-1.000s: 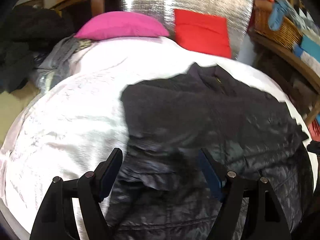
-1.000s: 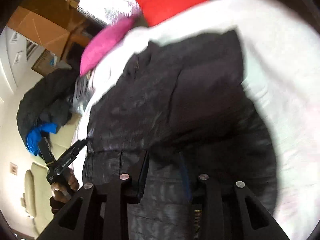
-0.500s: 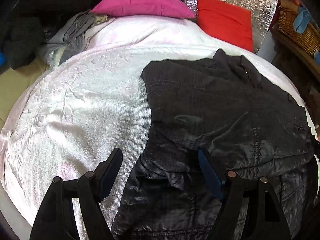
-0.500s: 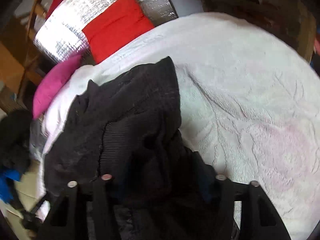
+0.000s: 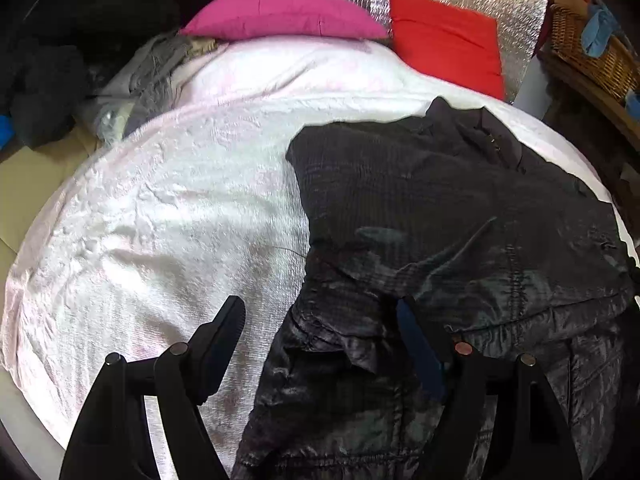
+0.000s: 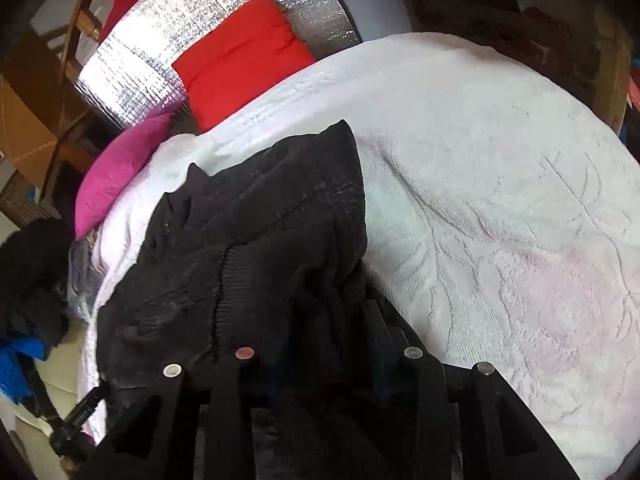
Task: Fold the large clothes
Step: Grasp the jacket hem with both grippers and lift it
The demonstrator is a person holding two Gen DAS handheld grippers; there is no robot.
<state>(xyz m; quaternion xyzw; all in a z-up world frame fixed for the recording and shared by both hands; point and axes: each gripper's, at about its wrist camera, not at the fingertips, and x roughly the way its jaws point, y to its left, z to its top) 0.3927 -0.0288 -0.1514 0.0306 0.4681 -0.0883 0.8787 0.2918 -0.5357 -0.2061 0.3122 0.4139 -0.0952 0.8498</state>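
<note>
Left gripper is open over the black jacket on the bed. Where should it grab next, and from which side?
Judging from the left wrist view, take the jacket's loose left edge, where a shiny flap sticks up near the left gripper. Come in from the bare white bedspread side, so one finger slides under the raised edge. The middle lies flat, with little to pinch.

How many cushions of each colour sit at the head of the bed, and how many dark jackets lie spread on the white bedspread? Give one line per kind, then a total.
Pink cushion: 1
Red cushion: 1
Black jacket spread on the bedspread: 1
Total: 3
</note>
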